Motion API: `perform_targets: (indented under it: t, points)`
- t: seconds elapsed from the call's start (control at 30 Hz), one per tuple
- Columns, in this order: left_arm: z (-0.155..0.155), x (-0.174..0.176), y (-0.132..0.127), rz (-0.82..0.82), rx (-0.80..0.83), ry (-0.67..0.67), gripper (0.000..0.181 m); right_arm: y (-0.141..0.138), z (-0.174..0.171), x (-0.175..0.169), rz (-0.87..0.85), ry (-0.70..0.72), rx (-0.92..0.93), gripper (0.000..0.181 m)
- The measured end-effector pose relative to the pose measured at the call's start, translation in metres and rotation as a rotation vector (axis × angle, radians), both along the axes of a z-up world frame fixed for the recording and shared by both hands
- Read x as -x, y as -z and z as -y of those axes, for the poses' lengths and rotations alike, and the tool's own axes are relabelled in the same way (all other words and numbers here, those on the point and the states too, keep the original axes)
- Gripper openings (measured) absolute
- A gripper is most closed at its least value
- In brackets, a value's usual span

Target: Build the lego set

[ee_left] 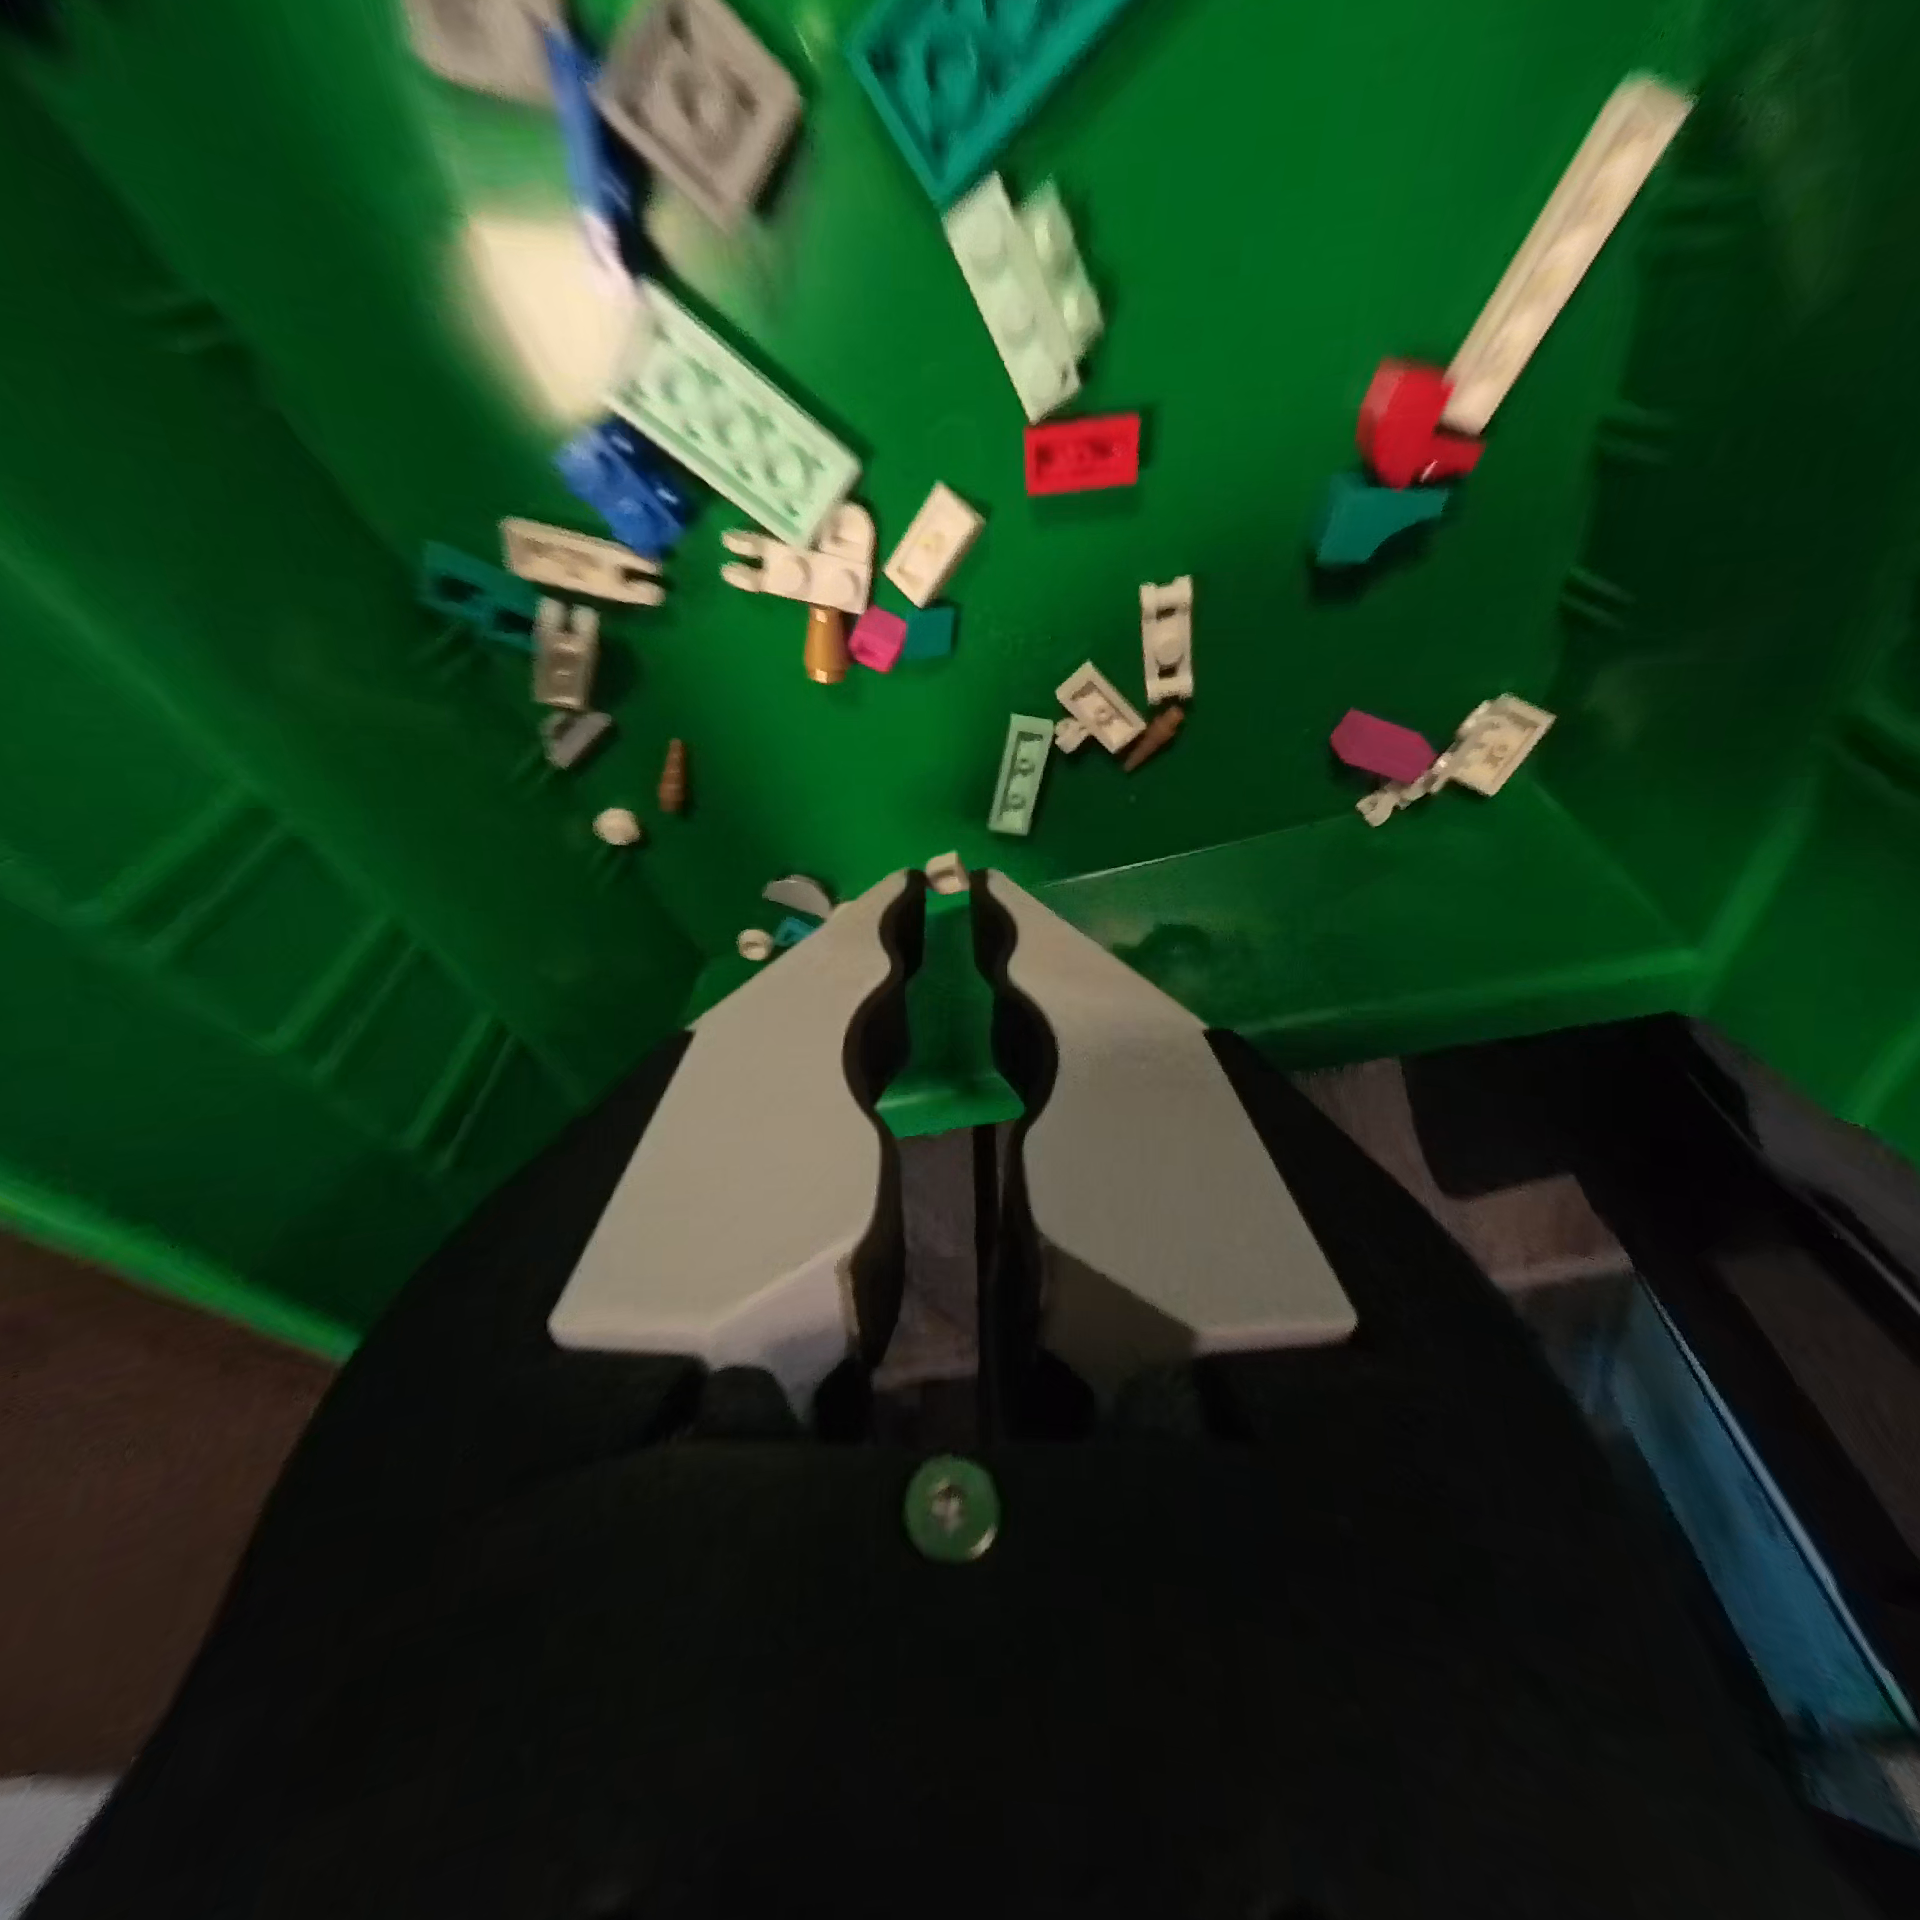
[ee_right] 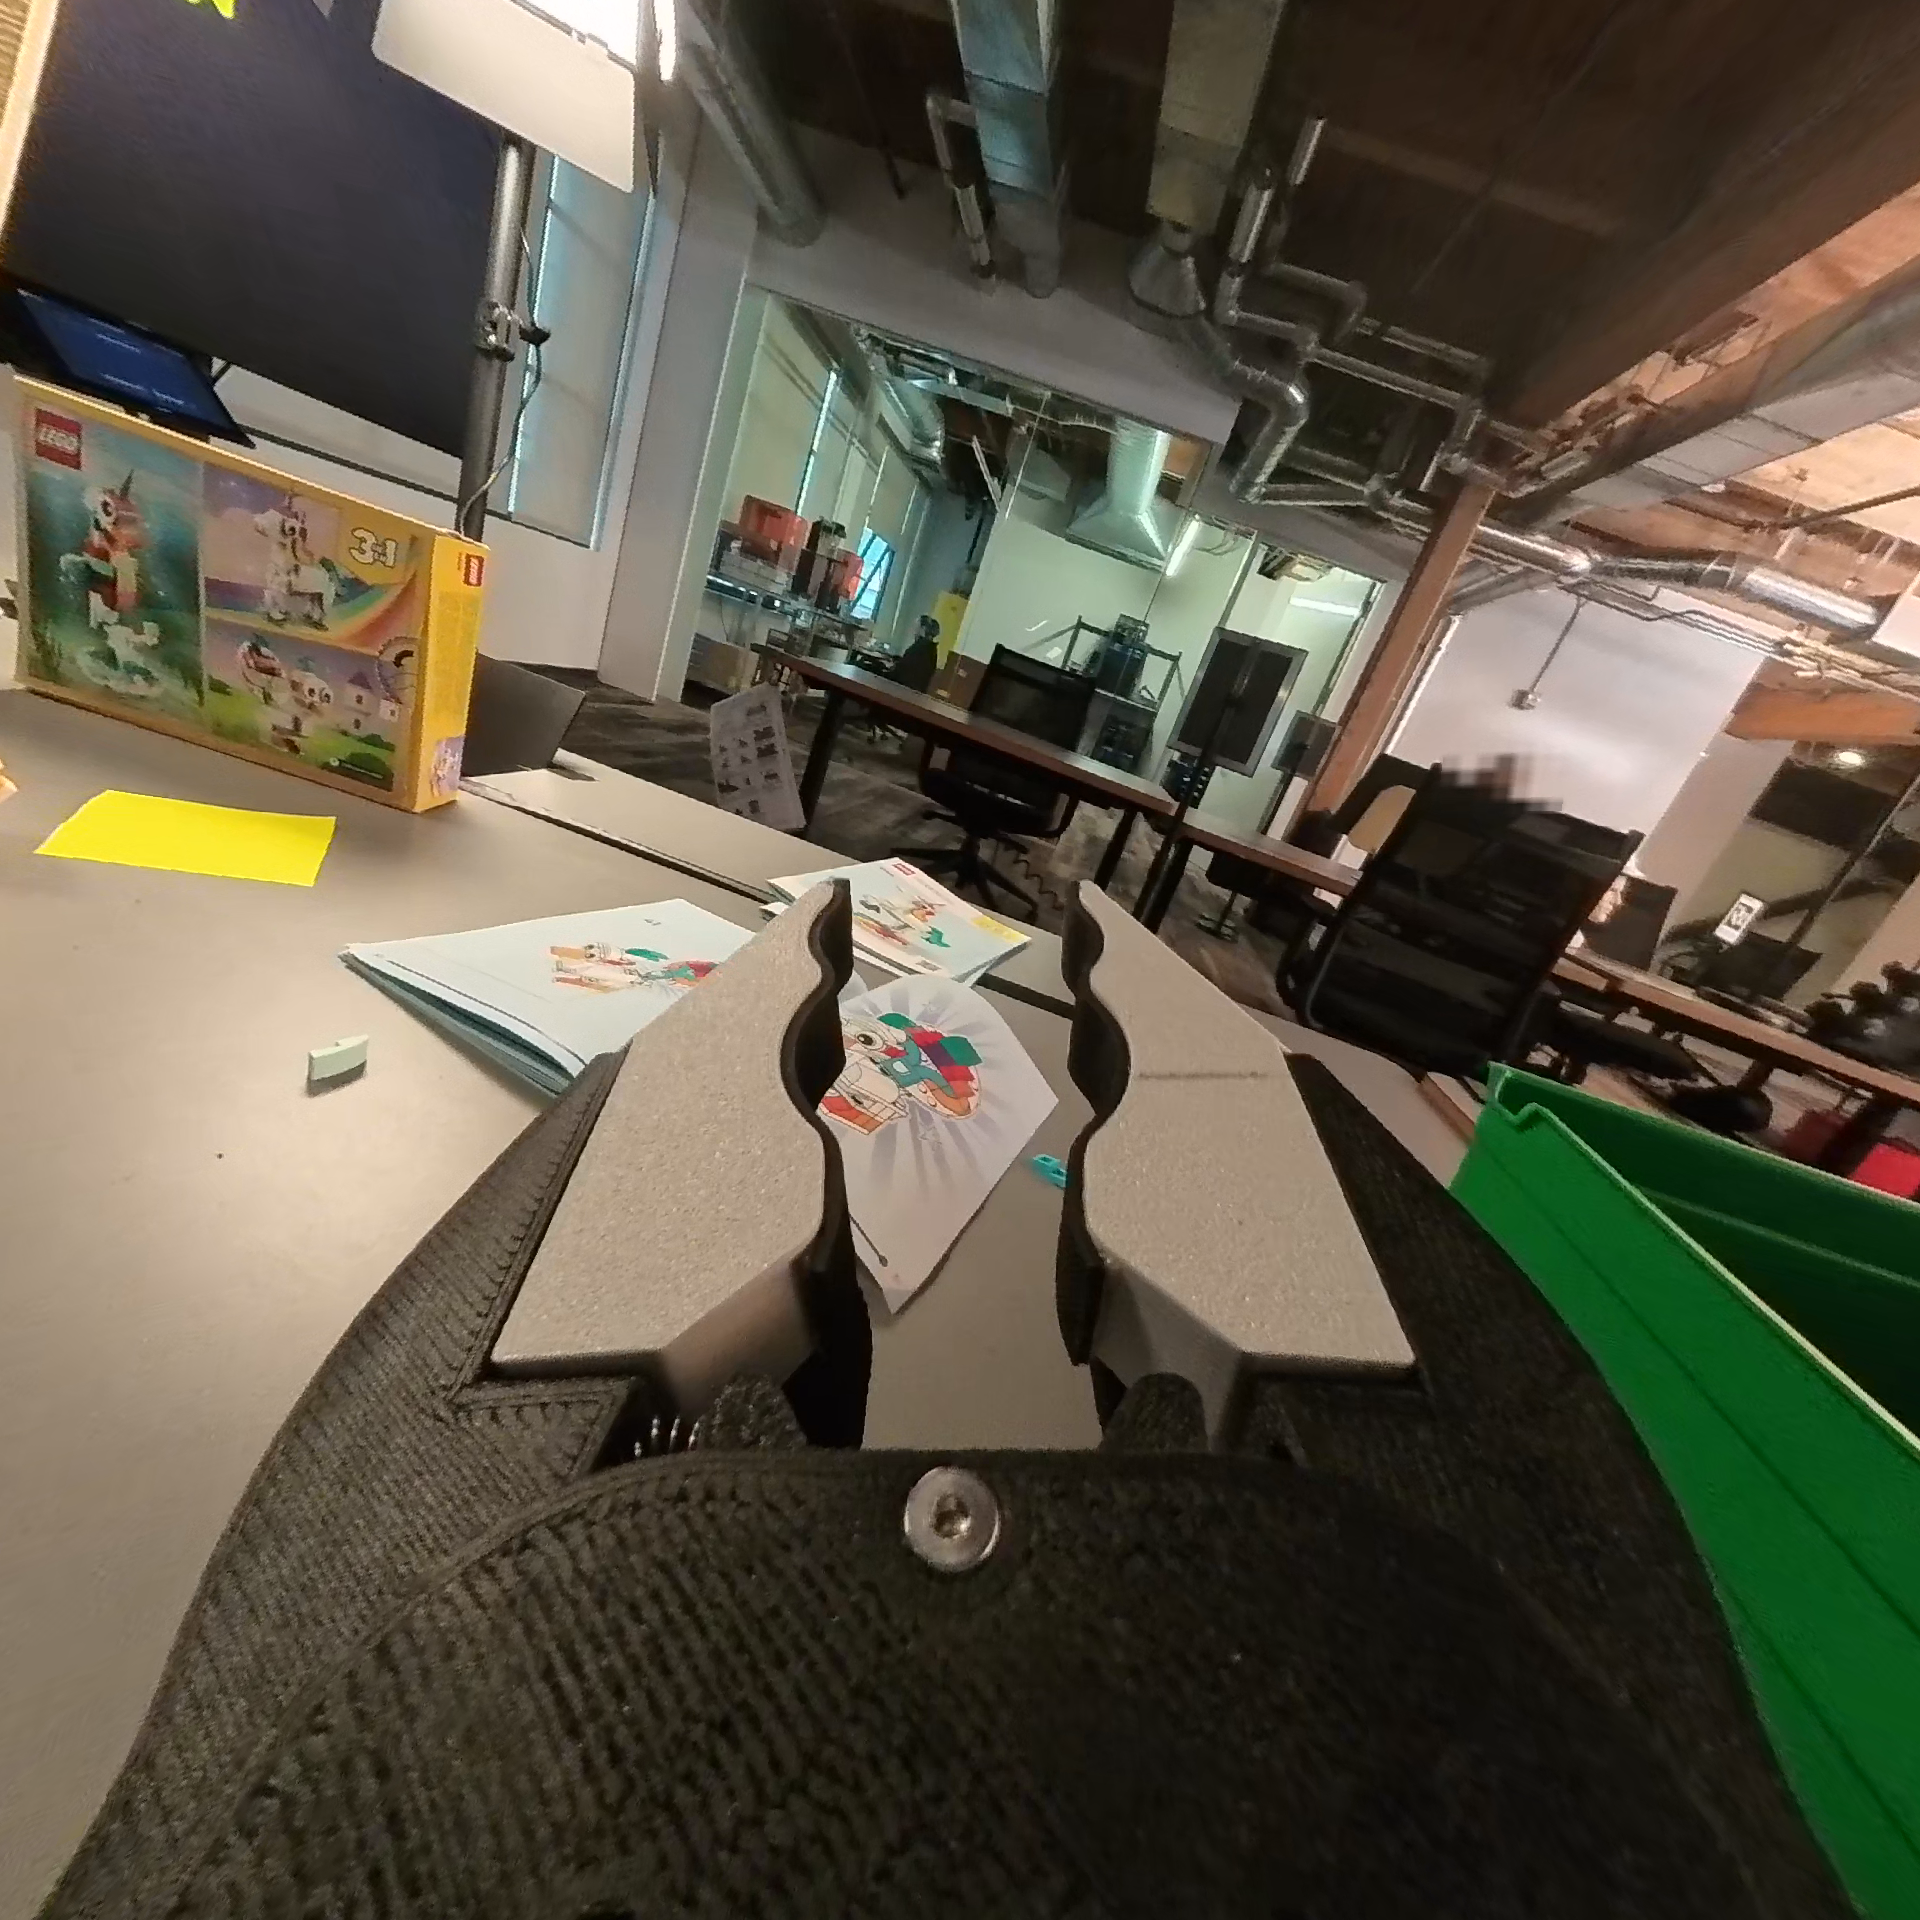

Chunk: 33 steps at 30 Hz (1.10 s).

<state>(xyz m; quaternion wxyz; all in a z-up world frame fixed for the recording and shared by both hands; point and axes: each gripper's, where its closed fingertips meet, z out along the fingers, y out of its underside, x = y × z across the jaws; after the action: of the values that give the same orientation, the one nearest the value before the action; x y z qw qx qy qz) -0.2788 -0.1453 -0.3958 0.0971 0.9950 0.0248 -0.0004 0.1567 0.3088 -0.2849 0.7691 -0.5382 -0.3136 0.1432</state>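
A person holds two handheld grippers at a grey table (ee_right: 156, 1091).

The left gripper (ee_left: 948, 883) points down into a green plastic bin (ee_left: 260, 727). Its grey fingers (ee_left: 748, 1122) are drawn close, leaving a narrow gap, and a tiny pale round piece (ee_left: 945, 871) sits right at the tips. The view is blurred, so I cannot tell whether the fingers pinch that piece or just hang over it.

Loose Lego pieces lie scattered on the bin floor. Among them are a teal plate (ee_left: 966, 73) at the far end, a grey square plate (ee_left: 696, 109), a mint plate (ee_left: 727, 426) resting against a blue brick (ee_left: 623, 488), a small red plate (ee_left: 1081, 454), a long white plate (ee_left: 1569, 260) touching a red brick (ee_left: 1408, 421), and two magenta pieces (ee_left: 1382, 746).

The right gripper (ee_right: 958, 902) hovers low over the table with its fingers spread wide, holding nothing. Beneath it lies a printed sheet (ee_right: 935, 1122) with a colourful drawing, and beside that are pale blue instruction booklets (ee_right: 520, 977). A small mint piece (ee_right: 338, 1062) sits alone on the table to the left. The yellow Lego box (ee_right: 239, 603) stands farther back, with a yellow paper (ee_right: 192, 836) in front of it. The green bin's rim shows at the right edge.
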Motion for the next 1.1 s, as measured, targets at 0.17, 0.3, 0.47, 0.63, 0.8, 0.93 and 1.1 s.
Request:
perform_targets:
  t: [0.17, 0.3, 0.47, 0.63, 0.8, 0.93, 1.1]
  points:
    - [-0.072, 0.013, -0.082, -0.176, -0.475, 0.021, 0.007, -0.004, 0.003, 0.0, -0.017, -0.015, -0.014, 0.038]
    - [-0.129, -0.011, -0.154, -0.273, -0.849, 0.141, 0.006, -0.017, 0.01, -0.003, -0.084, -0.045, -0.031, 0.038]
    - [-0.18, -0.091, -0.192, -0.246, -1.141, 0.311, 0.006, -0.036, 0.033, 0.01, -0.046, -0.159, -0.115, 0.047]
    - [-0.229, -0.204, -0.209, 0.135, -1.49, 0.311, 0.006, -0.051, 0.069, 0.02, -0.017, -0.388, -0.075, 0.05]
    - [-0.264, -0.3, -0.199, 0.494, -1.631, 0.466, 0.006, -0.058, 0.1, 0.0, 0.053, -0.525, -0.048, 0.051]
    - [-0.284, -0.352, -0.187, 0.857, -1.613, 0.48, 0.006, -0.056, 0.132, 0.005, 0.199, -0.689, -0.038, 0.044]
    - [-0.283, -0.389, -0.182, 1.598, -1.295, 0.382, 0.005, -0.055, 0.169, 0.027, 0.381, -0.892, -0.115, 0.035]
